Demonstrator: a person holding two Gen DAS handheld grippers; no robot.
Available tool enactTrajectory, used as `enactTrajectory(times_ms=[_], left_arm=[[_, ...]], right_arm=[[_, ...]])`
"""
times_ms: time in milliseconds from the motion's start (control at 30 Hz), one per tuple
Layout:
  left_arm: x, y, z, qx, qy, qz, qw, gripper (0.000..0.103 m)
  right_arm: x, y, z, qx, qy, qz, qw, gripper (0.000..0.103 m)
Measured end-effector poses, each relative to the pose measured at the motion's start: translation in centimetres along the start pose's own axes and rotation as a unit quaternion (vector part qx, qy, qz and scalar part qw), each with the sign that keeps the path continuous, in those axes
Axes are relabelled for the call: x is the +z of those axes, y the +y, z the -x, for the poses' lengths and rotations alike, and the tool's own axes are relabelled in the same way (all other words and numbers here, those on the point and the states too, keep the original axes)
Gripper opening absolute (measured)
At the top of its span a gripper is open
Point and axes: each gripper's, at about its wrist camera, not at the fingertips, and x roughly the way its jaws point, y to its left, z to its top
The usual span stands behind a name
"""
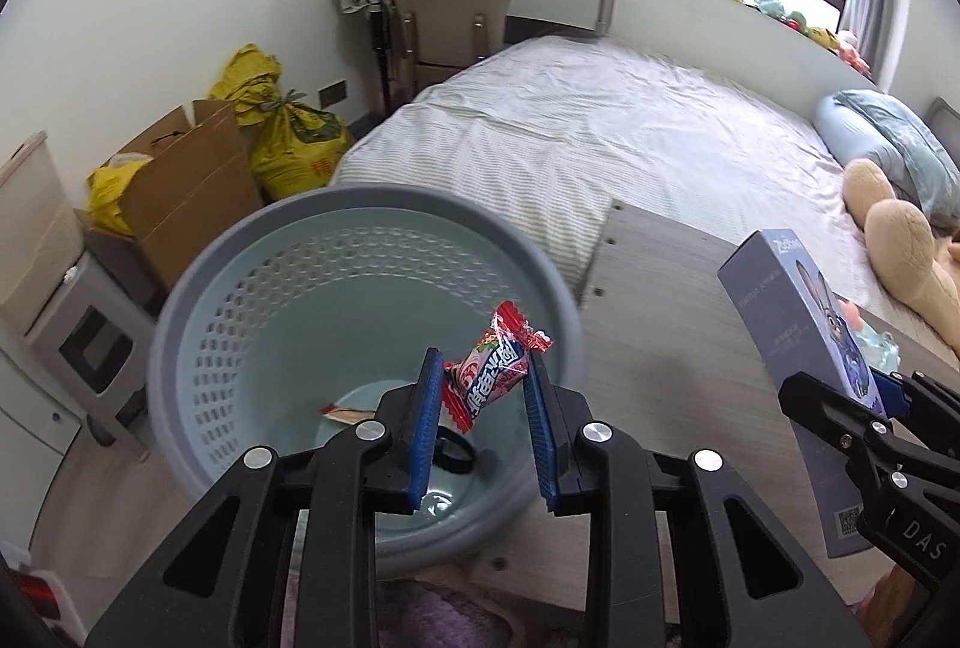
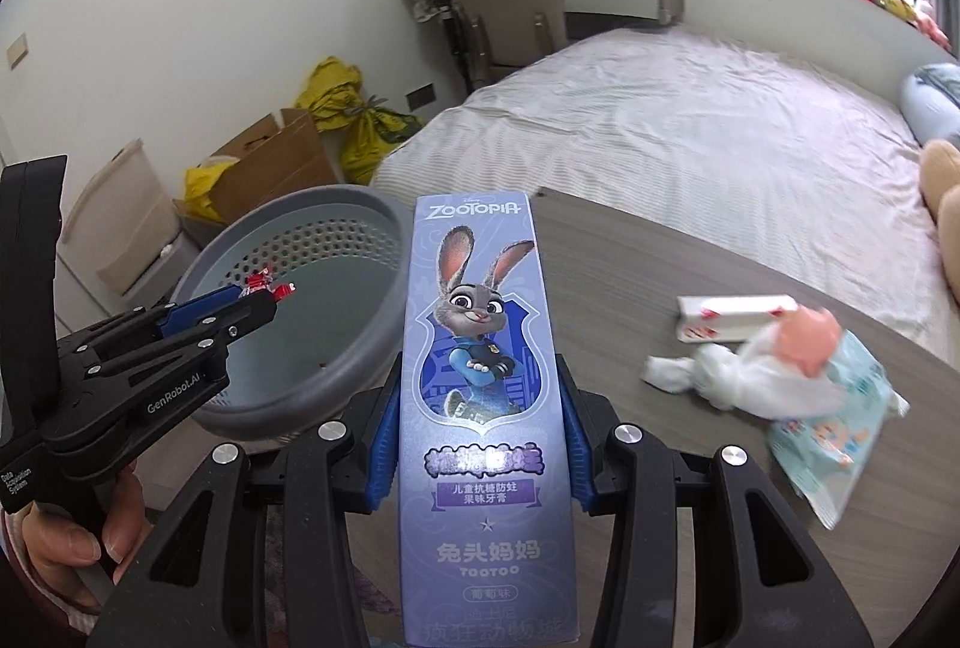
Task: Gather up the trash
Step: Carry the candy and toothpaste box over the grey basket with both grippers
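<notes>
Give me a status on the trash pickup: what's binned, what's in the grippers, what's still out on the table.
Done: the grey basket already holds a few scraps at its bottom.
In hand: the left gripper holds a red candy wrapper over the basket; the right gripper grips the Zootopia box.
Left: a crumpled tissue, a snack packet and a small white box lie on the table.

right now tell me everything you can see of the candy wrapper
The candy wrapper is a small red and pink glossy packet with white lettering and crimped, zigzag ends. It sits tilted between the blue pads of the left gripper, pinched at its sides, hanging over the open mouth of the grey perforated bin without touching it.
</notes>
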Motion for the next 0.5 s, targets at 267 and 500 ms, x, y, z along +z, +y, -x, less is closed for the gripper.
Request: enactTrajectory(times_ms=[267,500], left_arm=[[-0.1,5.8,0.1,0.025,0.002,0.043,0.9988,0.026],[-0.2,8.7,-0.2,0.035,0.007,0.063,0.9973,0.026]], right_arm=[[1.9,4.7,-2.6,0.025,0.013,0.039,0.999,0.044],[2.8,7.7,-4.4,0.035,0.024,0.064,0.997,0.044]])
